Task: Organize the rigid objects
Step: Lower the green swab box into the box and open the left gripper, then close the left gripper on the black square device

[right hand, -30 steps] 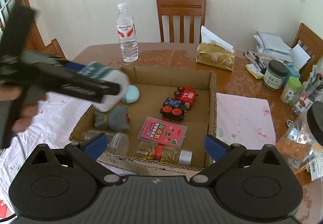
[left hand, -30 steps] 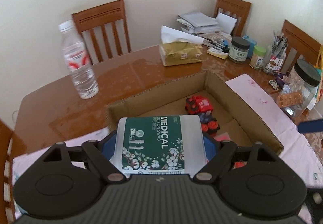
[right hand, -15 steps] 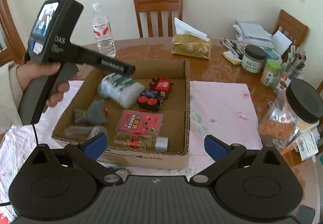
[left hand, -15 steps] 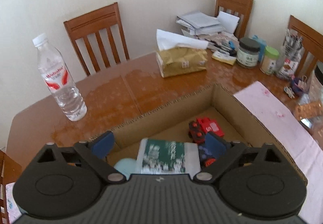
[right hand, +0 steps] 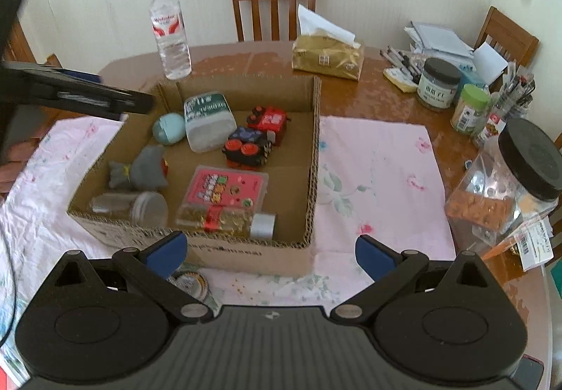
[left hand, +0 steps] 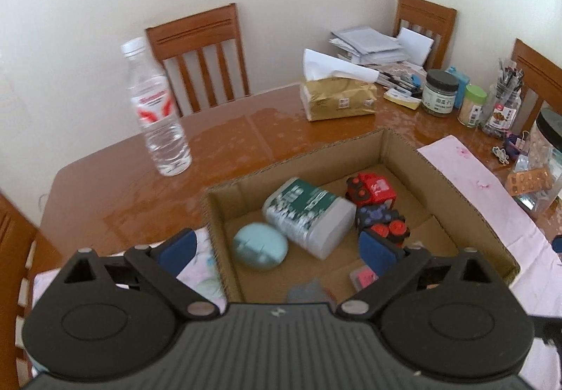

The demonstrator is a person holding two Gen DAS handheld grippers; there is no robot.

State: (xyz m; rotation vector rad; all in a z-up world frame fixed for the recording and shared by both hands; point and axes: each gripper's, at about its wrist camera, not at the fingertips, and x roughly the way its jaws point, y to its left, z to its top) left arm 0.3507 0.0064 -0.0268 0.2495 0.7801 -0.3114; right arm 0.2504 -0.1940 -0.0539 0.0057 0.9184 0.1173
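Now the cotton swab tub [left hand: 309, 217] lies on its side in the cardboard box [left hand: 453, 179], no longer clamped as it was a second ago; the left gripper [left hand: 277, 248] has let go and pulled back, its jaws spread wide and holding nothing. The tub rests between a pale blue case [left hand: 260, 246] and the toy cars [left hand: 377, 207], touching both. The right gripper [right hand: 268, 251] hangs wide apart and empty at the near wall of the box. A grey toy [right hand: 140, 170], a pink card box [right hand: 228, 188] and two jars lying flat fill the near part. Beyond the box stand a water bottle [right hand: 170, 32] and a tissue pack [right hand: 326, 58] on the table [left hand: 116, 176]
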